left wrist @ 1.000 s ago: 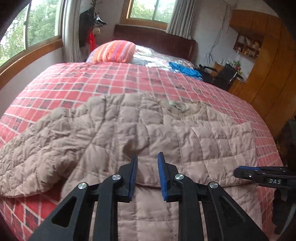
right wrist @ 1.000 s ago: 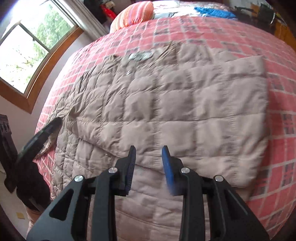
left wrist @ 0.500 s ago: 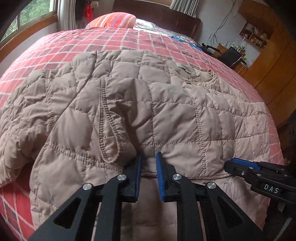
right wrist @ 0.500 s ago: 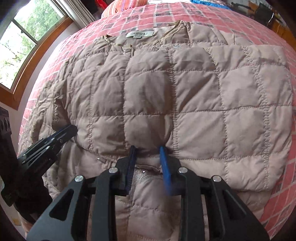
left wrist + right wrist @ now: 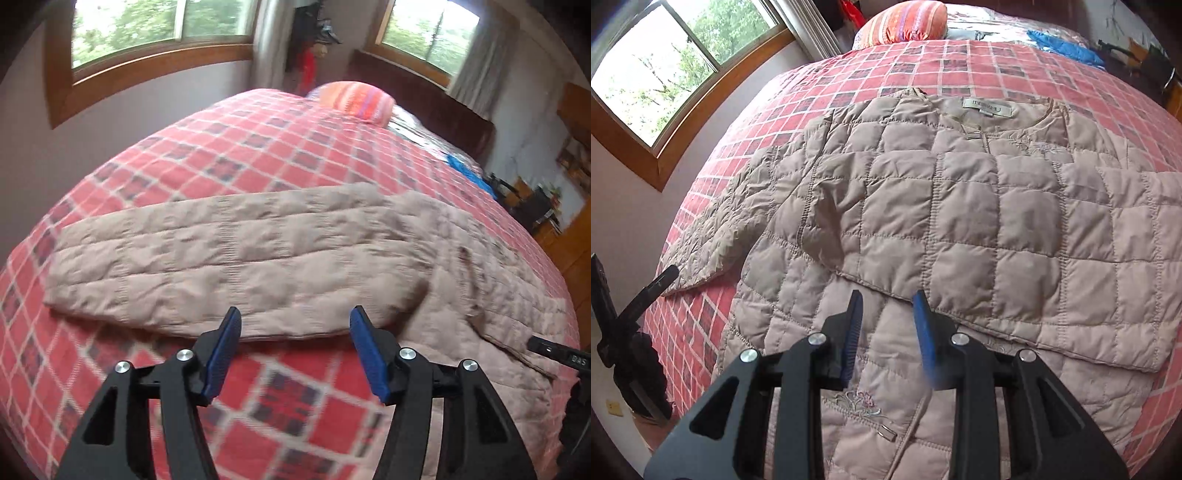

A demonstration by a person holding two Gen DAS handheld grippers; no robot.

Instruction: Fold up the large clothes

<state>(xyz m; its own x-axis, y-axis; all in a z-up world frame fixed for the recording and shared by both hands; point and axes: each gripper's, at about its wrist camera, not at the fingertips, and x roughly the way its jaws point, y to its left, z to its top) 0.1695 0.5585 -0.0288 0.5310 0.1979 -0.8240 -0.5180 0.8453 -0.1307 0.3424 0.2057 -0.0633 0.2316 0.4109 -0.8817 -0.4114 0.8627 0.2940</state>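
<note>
A beige quilted jacket [image 5: 960, 221] lies flat on the red checked bedspread [image 5: 979, 70], collar label toward the pillows. Its right sleeve is folded across the body; its left sleeve [image 5: 229, 266] stretches out sideways over the bedspread. My left gripper [image 5: 293, 347] hovers open just short of that sleeve's near edge, nothing between its fingers. My right gripper [image 5: 886, 325] hangs open above the lower front of the jacket, near the edge of the folded sleeve. The left gripper [image 5: 646, 291] also shows as a black shape at the far left of the right wrist view.
A striped orange pillow [image 5: 354, 99] and a blue cloth [image 5: 1063, 46] lie at the head of the bed. Windows [image 5: 159, 33] line the wall to the left. Wooden furniture [image 5: 569, 229] stands on the right. Bare bedspread [image 5: 288, 402] lies below the left sleeve.
Both grippers let go of the jacket and opened. The left gripper swung left toward the outstretched sleeve; the right gripper pulled back from the folded sleeve.
</note>
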